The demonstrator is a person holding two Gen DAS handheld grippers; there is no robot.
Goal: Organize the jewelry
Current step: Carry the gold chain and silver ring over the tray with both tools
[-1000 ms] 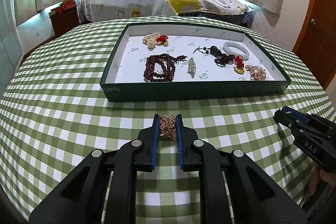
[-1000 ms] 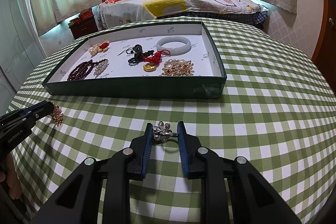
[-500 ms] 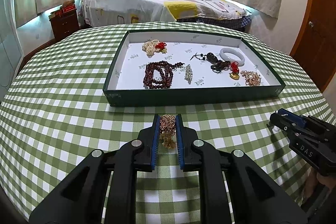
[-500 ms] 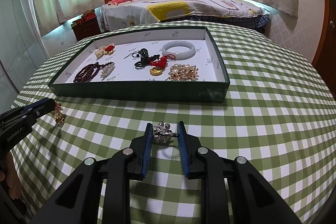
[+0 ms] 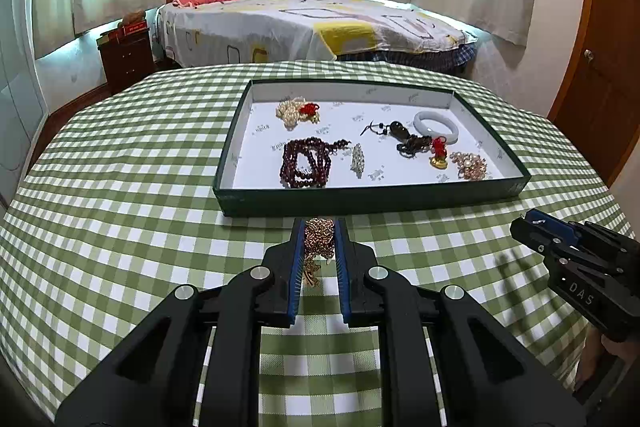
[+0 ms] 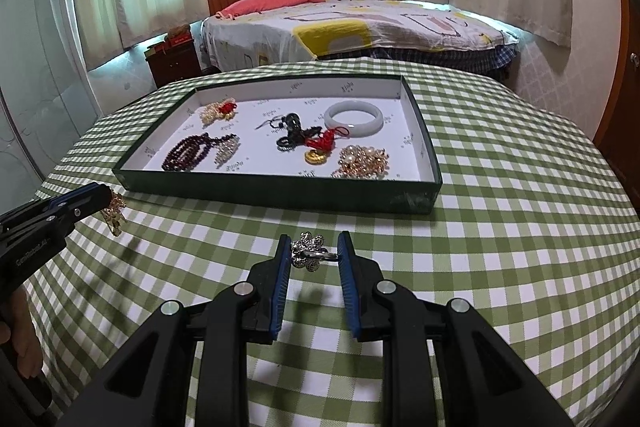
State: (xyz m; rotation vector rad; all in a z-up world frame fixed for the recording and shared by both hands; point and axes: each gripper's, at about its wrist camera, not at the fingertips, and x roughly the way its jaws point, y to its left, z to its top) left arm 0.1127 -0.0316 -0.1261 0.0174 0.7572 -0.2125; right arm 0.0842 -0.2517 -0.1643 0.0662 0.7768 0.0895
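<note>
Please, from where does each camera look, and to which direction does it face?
Left wrist: sits on the left hand-held gripper, faces the tray; its fingers hold a gold chain.
Right wrist: sits on the right hand-held gripper, faces the same tray; holds a silver brooch, a hand at left.
Both share tray, checked tablecloth, bed.

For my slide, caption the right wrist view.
Right gripper holds a silver ring above the checked table, before the jewelry tray.
</note>
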